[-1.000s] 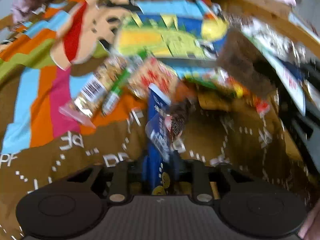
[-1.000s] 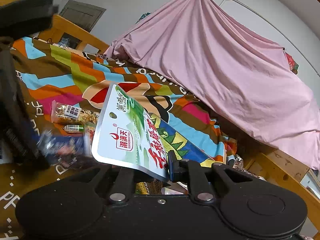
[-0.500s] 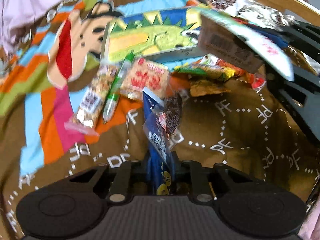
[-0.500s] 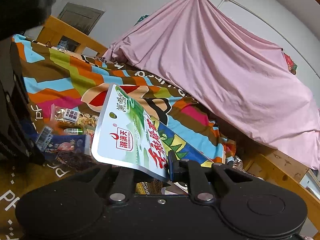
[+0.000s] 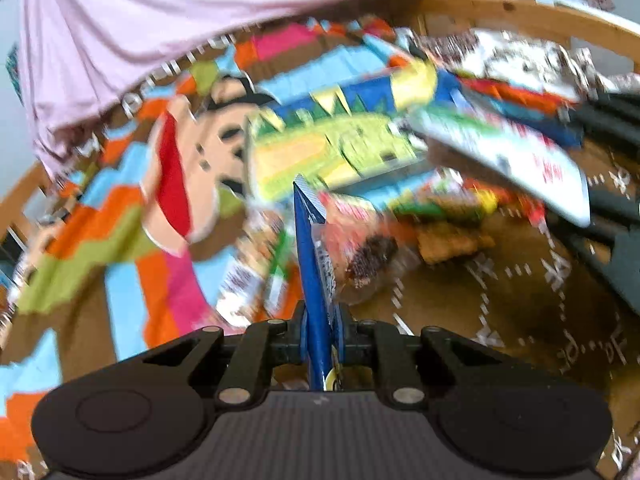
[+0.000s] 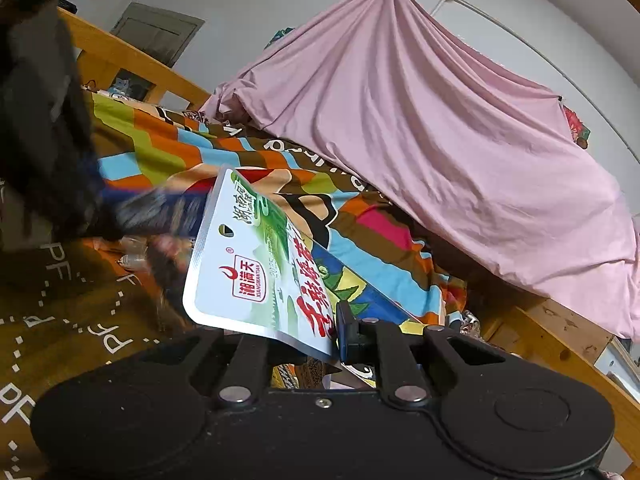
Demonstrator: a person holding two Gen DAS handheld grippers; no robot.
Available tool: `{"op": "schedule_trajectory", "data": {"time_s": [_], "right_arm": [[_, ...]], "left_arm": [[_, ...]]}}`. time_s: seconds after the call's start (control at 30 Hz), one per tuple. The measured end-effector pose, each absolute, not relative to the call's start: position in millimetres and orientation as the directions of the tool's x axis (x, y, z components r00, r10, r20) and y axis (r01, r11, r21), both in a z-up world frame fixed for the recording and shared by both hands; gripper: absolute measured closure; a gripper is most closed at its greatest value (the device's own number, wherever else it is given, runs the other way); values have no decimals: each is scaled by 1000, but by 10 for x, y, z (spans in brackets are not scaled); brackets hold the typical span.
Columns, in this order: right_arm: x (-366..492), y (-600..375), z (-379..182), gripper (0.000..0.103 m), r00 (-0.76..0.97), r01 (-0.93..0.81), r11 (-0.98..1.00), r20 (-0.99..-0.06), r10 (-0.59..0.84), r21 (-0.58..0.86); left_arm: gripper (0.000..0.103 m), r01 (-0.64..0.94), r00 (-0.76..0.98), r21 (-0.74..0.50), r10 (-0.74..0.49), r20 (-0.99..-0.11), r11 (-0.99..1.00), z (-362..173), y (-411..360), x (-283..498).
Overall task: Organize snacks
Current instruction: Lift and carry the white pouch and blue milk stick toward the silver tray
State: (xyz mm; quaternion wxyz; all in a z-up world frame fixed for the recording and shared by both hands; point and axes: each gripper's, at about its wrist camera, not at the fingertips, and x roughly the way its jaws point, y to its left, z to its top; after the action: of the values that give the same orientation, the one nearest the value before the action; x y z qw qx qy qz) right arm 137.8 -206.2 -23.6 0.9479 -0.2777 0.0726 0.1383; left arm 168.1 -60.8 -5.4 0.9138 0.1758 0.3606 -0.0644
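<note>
My left gripper [image 5: 320, 324] is shut on a blue snack packet [image 5: 310, 248], held on edge above the bedspread, with a clear wrapper of dark snack [image 5: 368, 264] hanging beside it. My right gripper [image 6: 316, 336] is shut on a white and green snack pouch [image 6: 256, 276] with red lettering, held off the bed; it also shows in the left wrist view [image 5: 512, 160], blurred, at the right. Several loose snack packets [image 5: 436, 208] lie on the bedspread beyond the blue packet. The left gripper shows as a dark blur in the right wrist view [image 6: 44, 120].
A striped cartoon bedspread [image 5: 168, 184] covers the bed. A yellow-green flat box [image 5: 332, 148] lies on it. A pink curtain [image 6: 440, 128] hangs at the far side. A wooden bed rail [image 6: 568, 340] runs along the right. The left view is blurred by motion.
My left gripper has lifted and tilted up with the blue packet, so the curtain now shows. It has moved closer to the pouch in my right gripper, which has stayed nearly still.
</note>
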Motion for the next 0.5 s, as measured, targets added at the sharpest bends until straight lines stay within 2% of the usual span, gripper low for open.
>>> {"op": "schedule_trajectory", "data": {"time_s": [0.13,0.5], "right_arm": [[1382,-2070,-223,89,954,-292,813,-212,212,-503],[1625,-2214,-143,89,969,-234,842,-185,162,-486]], "left_arm": [[89,211,780,278,11,-626,937,79,-616,1741],[89,204,827,232,-40,-561,951,228,-829,2019]]}}
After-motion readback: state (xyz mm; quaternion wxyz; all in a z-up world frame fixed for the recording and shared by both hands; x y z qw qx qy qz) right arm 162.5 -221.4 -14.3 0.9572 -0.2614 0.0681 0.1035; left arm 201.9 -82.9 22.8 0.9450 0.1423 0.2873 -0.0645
